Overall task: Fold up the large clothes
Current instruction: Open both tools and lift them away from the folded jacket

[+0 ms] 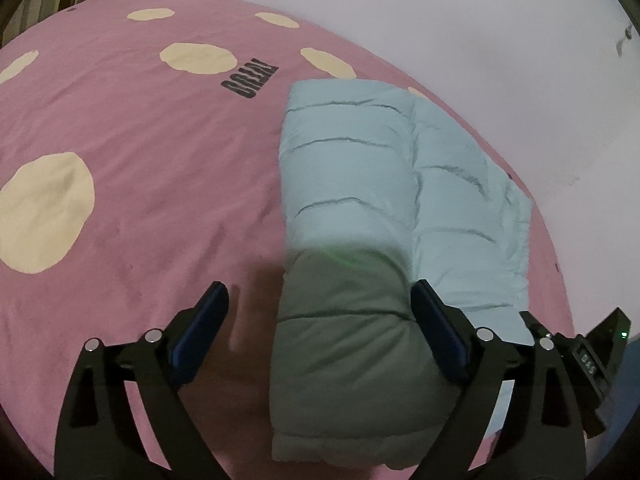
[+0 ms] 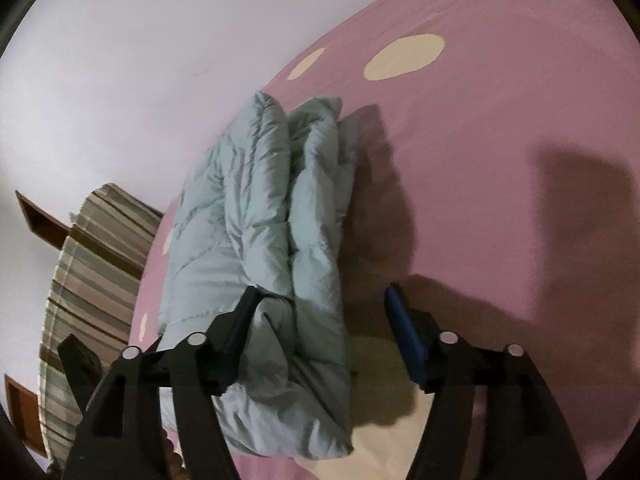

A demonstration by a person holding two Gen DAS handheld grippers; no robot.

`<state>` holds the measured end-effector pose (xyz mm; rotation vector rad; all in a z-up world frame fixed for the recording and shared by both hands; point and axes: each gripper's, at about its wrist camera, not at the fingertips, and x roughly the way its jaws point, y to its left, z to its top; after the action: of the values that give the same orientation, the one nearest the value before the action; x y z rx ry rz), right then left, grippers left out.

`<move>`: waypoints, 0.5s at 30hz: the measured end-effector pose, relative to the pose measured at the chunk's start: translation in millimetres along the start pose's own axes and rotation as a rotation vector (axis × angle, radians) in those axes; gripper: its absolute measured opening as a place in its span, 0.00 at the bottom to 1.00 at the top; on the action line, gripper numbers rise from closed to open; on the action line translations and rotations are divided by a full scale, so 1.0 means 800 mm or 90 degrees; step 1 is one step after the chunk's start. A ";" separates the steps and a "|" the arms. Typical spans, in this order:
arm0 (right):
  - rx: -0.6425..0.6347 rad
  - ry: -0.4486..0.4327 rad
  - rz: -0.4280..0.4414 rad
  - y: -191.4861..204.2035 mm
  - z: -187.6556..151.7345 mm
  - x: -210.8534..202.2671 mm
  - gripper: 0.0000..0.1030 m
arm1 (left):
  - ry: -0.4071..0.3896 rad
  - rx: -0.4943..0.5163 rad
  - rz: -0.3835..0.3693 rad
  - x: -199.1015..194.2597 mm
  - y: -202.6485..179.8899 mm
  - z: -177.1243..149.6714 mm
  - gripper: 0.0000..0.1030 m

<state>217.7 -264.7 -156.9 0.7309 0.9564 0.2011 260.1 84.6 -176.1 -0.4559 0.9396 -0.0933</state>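
Lying folded on the pink bedsheet with cream dots (image 1: 132, 168), the pale blue quilted puffer jacket (image 1: 360, 184) forms a thick, layered bundle near the sheet's edge by the plain white wall (image 1: 460, 20). We hold both claws over its near end.

Our left gripper (image 1: 320, 312) stands wide open: its blue-padded fingers (image 1: 200, 332) spread on either side of the jacket's near corner, the left pad clear of the cloth above bare sheet, the right pad just beside or against the puffy fold; we cannot tell whether it touches. Nothing is pinched.

Our right gripper (image 2: 320, 308), seen from its own camera, is also parted. Its left finger rests against the bundle's stacked layers (image 2: 256, 220), while its right finger (image 2: 404, 332) hangs well apart from the cloth over the sheet. The jacket's edge sits between them but is not clamped. Part of the right gripper's body (image 1: 588, 360) shows at the right edge of the left camera's view.

A striped brown-and-green cushion (image 2: 92, 264) stands beyond the jacket, against the wall. Dark lettering (image 1: 250, 80) is printed on the sheet near the jacket's far end.
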 end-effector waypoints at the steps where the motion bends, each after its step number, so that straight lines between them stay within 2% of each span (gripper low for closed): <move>1: 0.000 -0.004 -0.004 0.001 -0.001 -0.004 0.63 | -0.002 0.006 0.005 -0.002 -0.001 0.001 0.90; 6: -0.029 -0.032 -0.051 0.015 -0.004 -0.030 0.63 | -0.028 0.045 0.032 -0.024 -0.013 -0.002 0.90; 12: -0.081 -0.070 -0.115 0.042 -0.014 -0.068 0.63 | -0.082 0.106 0.068 -0.075 -0.042 -0.017 0.90; 15: -0.112 -0.092 -0.143 0.058 -0.022 -0.087 0.70 | -0.111 0.126 0.086 -0.105 -0.056 -0.025 0.90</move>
<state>170.4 -254.1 -86.5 0.4657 0.8625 0.0342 199.3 60.0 -103.8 -0.2135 0.7782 -0.0229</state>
